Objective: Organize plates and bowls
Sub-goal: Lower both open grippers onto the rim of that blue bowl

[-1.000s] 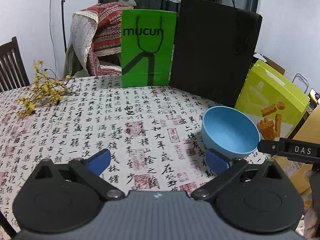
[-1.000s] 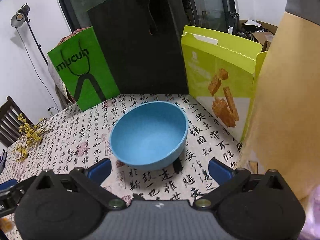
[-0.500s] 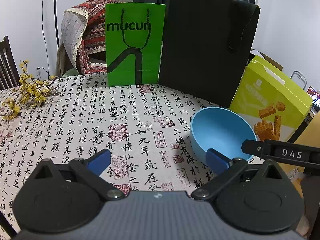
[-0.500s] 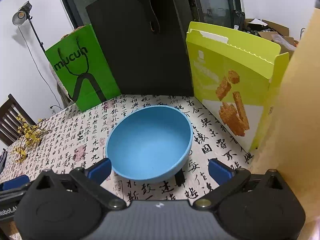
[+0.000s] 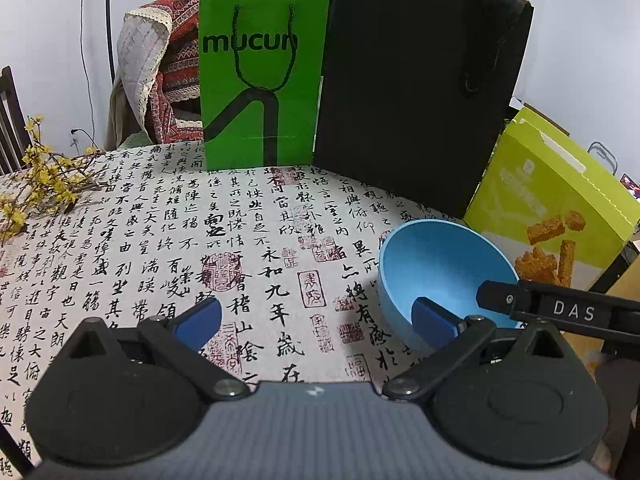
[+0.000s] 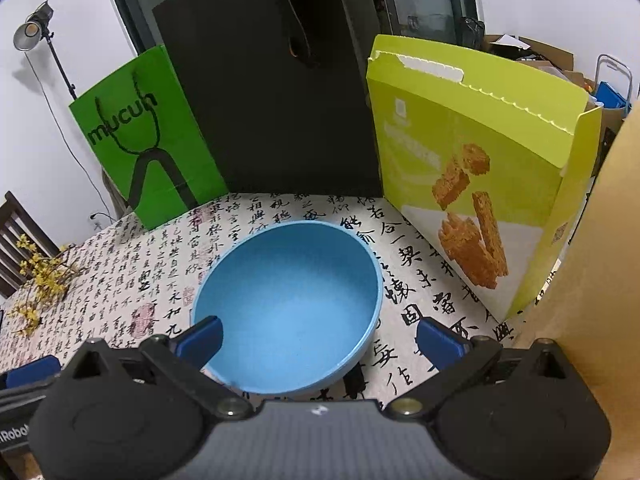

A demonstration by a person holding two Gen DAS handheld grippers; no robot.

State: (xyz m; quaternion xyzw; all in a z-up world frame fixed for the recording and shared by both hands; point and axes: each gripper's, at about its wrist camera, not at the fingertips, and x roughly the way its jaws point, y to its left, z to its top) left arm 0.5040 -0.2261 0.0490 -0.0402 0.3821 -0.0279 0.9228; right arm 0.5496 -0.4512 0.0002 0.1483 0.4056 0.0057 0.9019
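Calligraphy-printed cloth covers the round table (image 5: pixel 168 240), along whose far edge a green paper bag lettered "mucun" (image 5: pixel 260 80), a tall black paper bag (image 6: pixel 272 100) and a lime-yellow snack carton (image 6: pixel 472 168) are stood upright, apparently as a backdrop. Yellow blossom sprigs (image 5: pixel 40 184) are laid at the left edge. No plates can be seen in either view.

A light-blue round bowl (image 6: pixel 288 304), empty and upright, is set on the cloth just before the carton and the black bag. It is approached by the right gripper (image 6: pixel 320 338), whose blue-padded fingers are spread wide: the left pad (image 6: pixel 202 338) is seen over the near-left rim, the right pad (image 6: pixel 440 342) outside the bowl over the cloth. The rim appears to be straddled rather than clamped, so a rim pinch is judged to be in preparation; actual contact cannot be told.

The left gripper (image 5: pixel 316 320) is held beside it over the cloth, its fingers likewise spread and gripping nothing, presumably kept ready. From its view, the right gripper's black finger is seen reaching over the bowl's near rim.
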